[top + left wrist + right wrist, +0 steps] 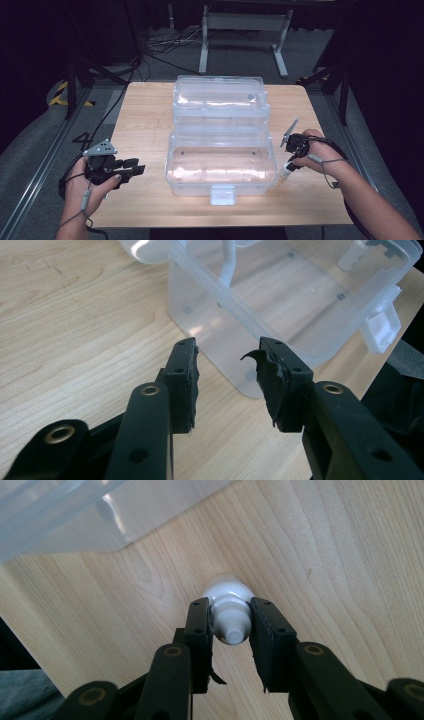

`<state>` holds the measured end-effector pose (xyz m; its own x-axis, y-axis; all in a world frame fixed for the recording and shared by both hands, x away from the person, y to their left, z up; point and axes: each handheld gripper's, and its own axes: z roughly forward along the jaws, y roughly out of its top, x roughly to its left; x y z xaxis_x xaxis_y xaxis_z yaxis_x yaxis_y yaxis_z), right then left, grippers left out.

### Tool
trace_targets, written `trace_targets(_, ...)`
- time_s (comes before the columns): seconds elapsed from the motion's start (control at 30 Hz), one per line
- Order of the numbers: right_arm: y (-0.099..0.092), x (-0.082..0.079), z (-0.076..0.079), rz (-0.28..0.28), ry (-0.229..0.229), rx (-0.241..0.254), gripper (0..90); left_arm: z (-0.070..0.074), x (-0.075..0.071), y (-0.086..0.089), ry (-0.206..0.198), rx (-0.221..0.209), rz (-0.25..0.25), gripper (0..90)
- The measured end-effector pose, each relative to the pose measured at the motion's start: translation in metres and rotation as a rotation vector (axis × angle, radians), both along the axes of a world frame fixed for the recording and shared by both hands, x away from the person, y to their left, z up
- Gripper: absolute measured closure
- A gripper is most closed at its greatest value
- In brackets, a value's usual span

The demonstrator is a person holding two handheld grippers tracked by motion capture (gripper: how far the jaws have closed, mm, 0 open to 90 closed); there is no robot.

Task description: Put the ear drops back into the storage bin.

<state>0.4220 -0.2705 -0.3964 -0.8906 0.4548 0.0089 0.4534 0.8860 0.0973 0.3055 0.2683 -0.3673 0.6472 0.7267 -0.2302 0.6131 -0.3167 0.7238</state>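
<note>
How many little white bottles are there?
1. The little white bottle stands on the wooden table just right of the clear plastic box, between the pads of the right hand-held gripper. Others may be hidden behind the box's cloudy walls.

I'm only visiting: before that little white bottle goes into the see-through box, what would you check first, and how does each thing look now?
1. Right gripper around the small white plastic dropper bottle: ok, jaws flank its cap.
2. Grip firm: cannot tell; whether both pads press is unclear.
3. Clear plastic storage box open: ok, lid folded back.
4. Front compartment free for the bottle: ok, nothing lies in it.
5. Left gripper out of the way: ok, jaws apart with nothing between them, beside the box.
6. Light wooden table path from bottle to box: ok, nothing in between.
</note>
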Motion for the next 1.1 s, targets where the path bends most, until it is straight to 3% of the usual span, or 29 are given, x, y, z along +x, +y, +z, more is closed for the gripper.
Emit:
trace_targets(0.27, 0.0, 0.001, 0.007, 0.007, -0.002, 0.007, 71.8, 0.0, 0.001, 0.001, 0.001, -0.001, 0.0, 60.7)
trace_targets(0.47, 0.001, 0.0, 0.026, 0.007, -0.007, 0.028, 71.8, 0.001, 0.001, -0.001, -0.003, -0.008, -0.005, 60.8)
trace_targets(1.1, 0.011, -0.011, 0.083, 0.069, -0.049, 0.01, 71.9, 0.002, 0.006, -0.007, -0.001, -0.01, -0.024, 60.2)
